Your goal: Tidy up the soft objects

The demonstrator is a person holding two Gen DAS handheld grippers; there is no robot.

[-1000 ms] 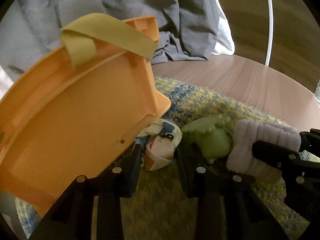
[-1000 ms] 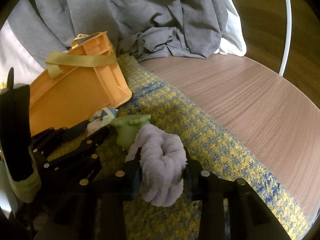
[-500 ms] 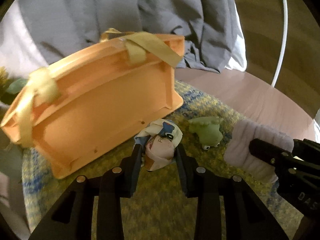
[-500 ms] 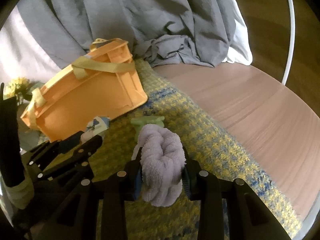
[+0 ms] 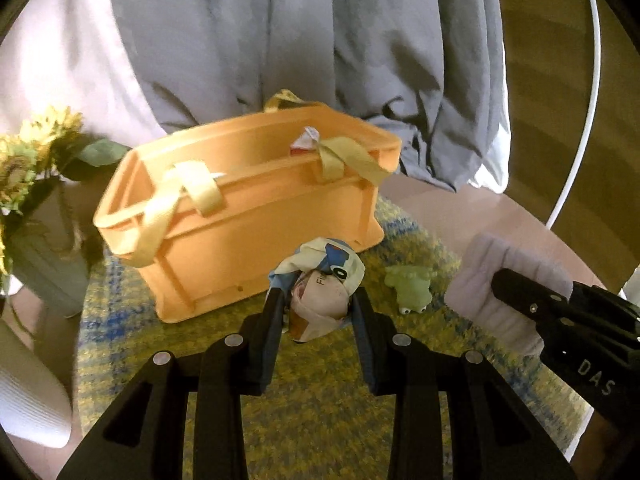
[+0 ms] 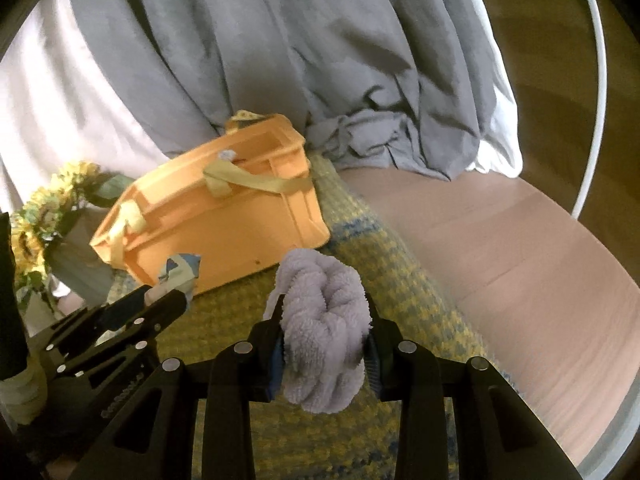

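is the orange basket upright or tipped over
Upright: the orange basket sits on its base on the mat, open top facing up, something poking out inside.

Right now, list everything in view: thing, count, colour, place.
storage crate: one, orange with yellow strap handles, on the mat, something small inside
woven mat: one, yellow and blue, on the table
round table: one, wood
frog toy: one, green, on the mat right of the crate
rolled sock: one, white with blue and orange print, between the left jaws
rolled towel: one, lilac, between the right jaws
sunflower bunch: one, yellow, in a grey pot left of the crate
draped cloth: grey, behind the table
left gripper: black, shut on the sock
right gripper: black, shut on the towel
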